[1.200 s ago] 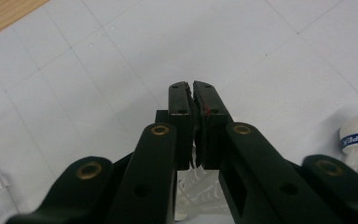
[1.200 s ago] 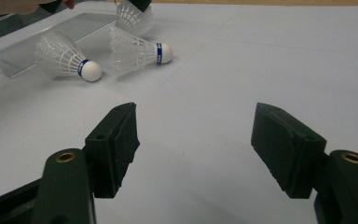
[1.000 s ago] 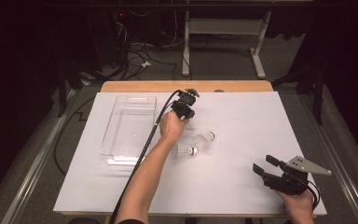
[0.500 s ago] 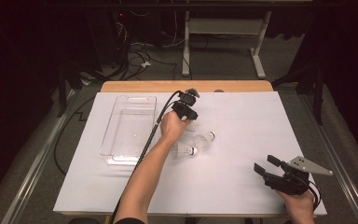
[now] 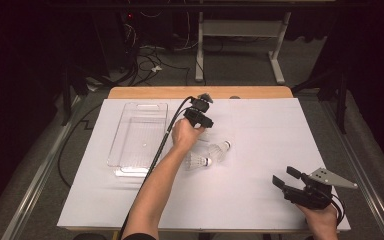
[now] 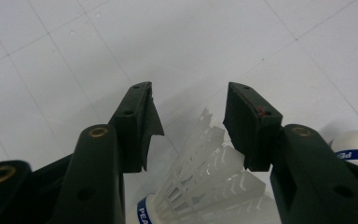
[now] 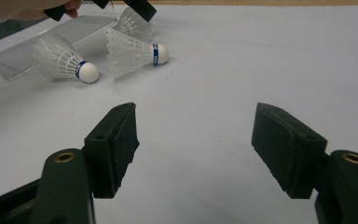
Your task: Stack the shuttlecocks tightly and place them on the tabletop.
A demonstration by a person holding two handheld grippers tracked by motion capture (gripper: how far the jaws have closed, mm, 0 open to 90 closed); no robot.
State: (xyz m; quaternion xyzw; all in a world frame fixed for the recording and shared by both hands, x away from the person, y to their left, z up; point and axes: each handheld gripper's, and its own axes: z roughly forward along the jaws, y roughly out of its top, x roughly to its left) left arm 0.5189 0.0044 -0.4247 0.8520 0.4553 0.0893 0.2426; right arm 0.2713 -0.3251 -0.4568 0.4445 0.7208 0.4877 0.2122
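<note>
Your work surface is a wooden table under a white paper sheet (image 5: 260, 200); a strip of bare wood shows along the far edge. The right half of the sheet and the whole near strip lie open for travel. The clear rectangular plastic tray (image 5: 139, 134) occupies the far left quarter, its long sides running from the near edge toward the far edge, with a bare margin between it and the left edge.

Your left gripper (image 5: 203, 121) stands just right of the tray, near the far edge, pointing down at the sheet. Its jaws have just been opening and now stand moderately wide. A white feathered shuttlecock (image 6: 209, 177) lies between them with a blue band at its cork, and the pads do not press on its skirt. Your right gripper (image 5: 286, 177) rests near the near right corner, jaws spread wide with nothing between them, well apart from everything else.

Two more white shuttlecocks with blue-banded cork heads (image 5: 198, 161) (image 5: 220, 149) lie on their sides at mid-table, just beside each other, directly nearward of your left hand (image 5: 185, 134).
</note>
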